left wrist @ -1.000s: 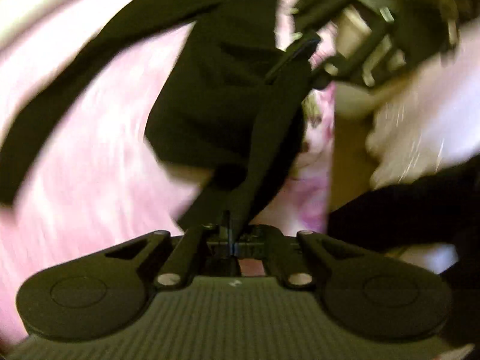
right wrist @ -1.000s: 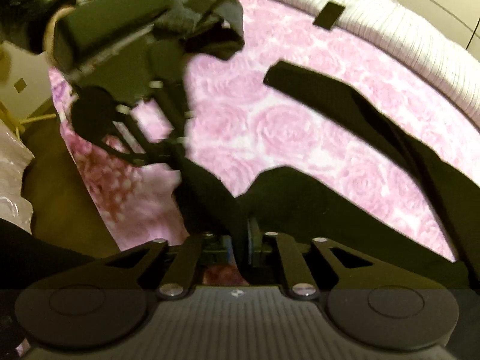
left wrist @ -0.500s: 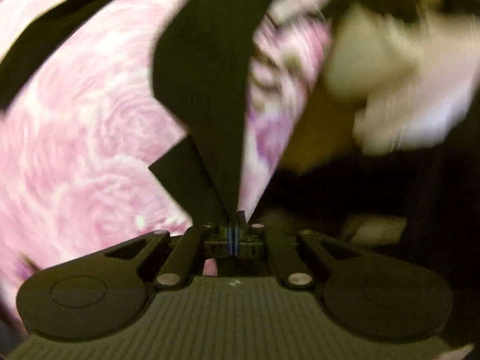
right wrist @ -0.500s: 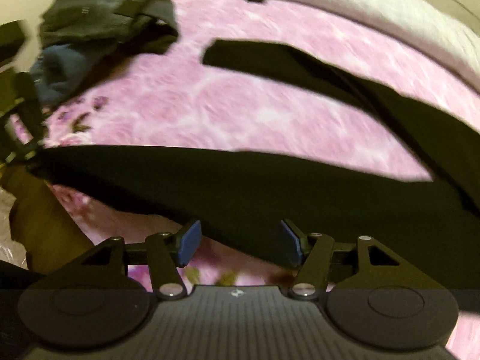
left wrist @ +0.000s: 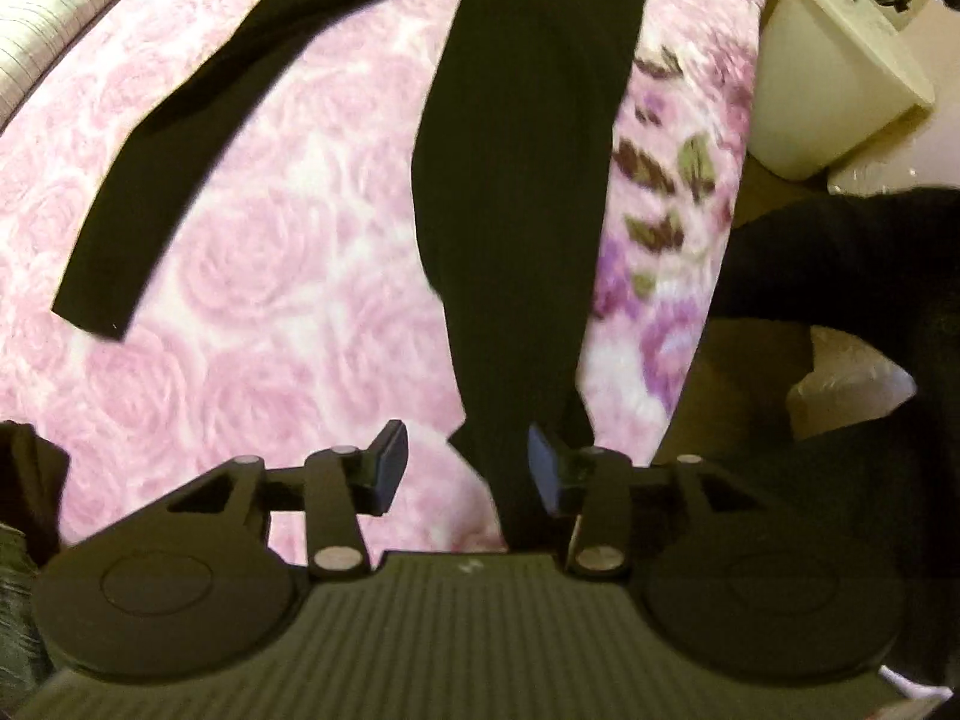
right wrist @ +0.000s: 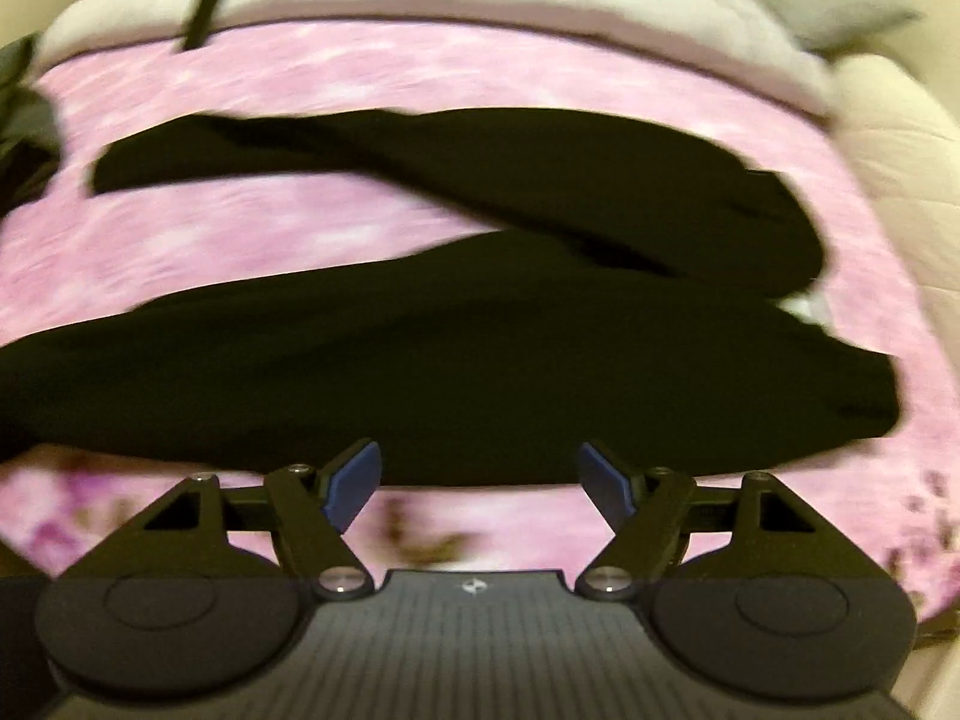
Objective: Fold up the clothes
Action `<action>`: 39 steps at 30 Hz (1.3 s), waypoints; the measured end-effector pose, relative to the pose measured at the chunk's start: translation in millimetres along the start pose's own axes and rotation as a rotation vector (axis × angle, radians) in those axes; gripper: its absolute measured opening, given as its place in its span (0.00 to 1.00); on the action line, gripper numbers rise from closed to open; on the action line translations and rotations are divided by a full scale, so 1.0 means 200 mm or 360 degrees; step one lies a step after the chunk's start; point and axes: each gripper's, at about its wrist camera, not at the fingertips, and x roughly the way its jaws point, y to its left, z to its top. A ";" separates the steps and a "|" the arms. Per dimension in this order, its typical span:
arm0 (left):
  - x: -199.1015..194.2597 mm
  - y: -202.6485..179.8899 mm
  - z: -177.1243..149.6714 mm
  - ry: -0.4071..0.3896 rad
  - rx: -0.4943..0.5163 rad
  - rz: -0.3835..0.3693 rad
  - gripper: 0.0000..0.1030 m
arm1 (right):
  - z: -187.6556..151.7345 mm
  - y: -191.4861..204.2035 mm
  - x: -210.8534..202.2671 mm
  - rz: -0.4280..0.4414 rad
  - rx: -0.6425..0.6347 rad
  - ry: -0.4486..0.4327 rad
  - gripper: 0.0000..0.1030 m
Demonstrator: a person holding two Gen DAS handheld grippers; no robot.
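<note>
while the left gripper points steeply down at the bed, its jaws are opening, about half apart. the black long trousers of soft knit fabric lie on the pink rose-print bedspread. one leg runs straight away from the tool, its near end passing between the blue pads; it brushes the one on the picture's right and is not pinched. the other leg splays off to the upper left, its cuff well apart from the tool.

right wrist view: right gripper wide and opening further, nothing between the pads. the trousers lie crosswise just beyond the fingertips, long axis left to right, the far leg crossing the near one towards the picture's right. frame blurred; fabric looks flat and limp, few wrinkles. a white quilted cover lies beyond.

judgement: garment laid out, no fold made yet. each tool is near a different stretch of the near leg, so either could take it.
</note>
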 end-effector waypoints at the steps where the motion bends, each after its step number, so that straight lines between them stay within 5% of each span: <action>1: -0.02 -0.02 0.05 0.0041 -0.0027 0.0013 0.39 | -0.01 -0.15 0.02 -0.0024 0.0027 -0.0017 0.74; 9: -0.05 -0.38 0.55 0.0315 -0.0193 0.0297 0.42 | 0.01 -1.46 0.35 0.0030 0.0358 -0.0142 0.75; 15: 0.13 -0.66 1.13 0.0123 -0.0071 0.0365 0.59 | 0.08 -2.02 0.54 0.0192 0.0512 -0.0066 0.76; 27: 0.59 -0.82 1.99 -0.0399 0.0093 0.0297 0.61 | 0.09 -2.25 0.85 0.0717 0.0854 0.0253 0.74; 32: 0.70 -0.93 2.27 -0.0484 0.0130 0.0259 0.62 | 0.13 -2.27 1.06 0.0941 0.0964 0.0417 0.67; 35: 0.76 -0.97 2.42 -0.0516 0.0051 0.0259 0.63 | 0.14 -2.27 1.21 0.1094 0.0981 0.0515 0.45; 37: 0.80 -0.99 2.50 -0.0522 -0.0017 0.0274 0.63 | 0.17 -2.28 1.23 0.1150 0.0947 0.0517 0.12; 39: 0.83 -1.03 2.59 -0.0537 -0.0064 0.0298 0.63 | 0.22 -2.29 1.19 0.1179 0.0846 0.0463 0.07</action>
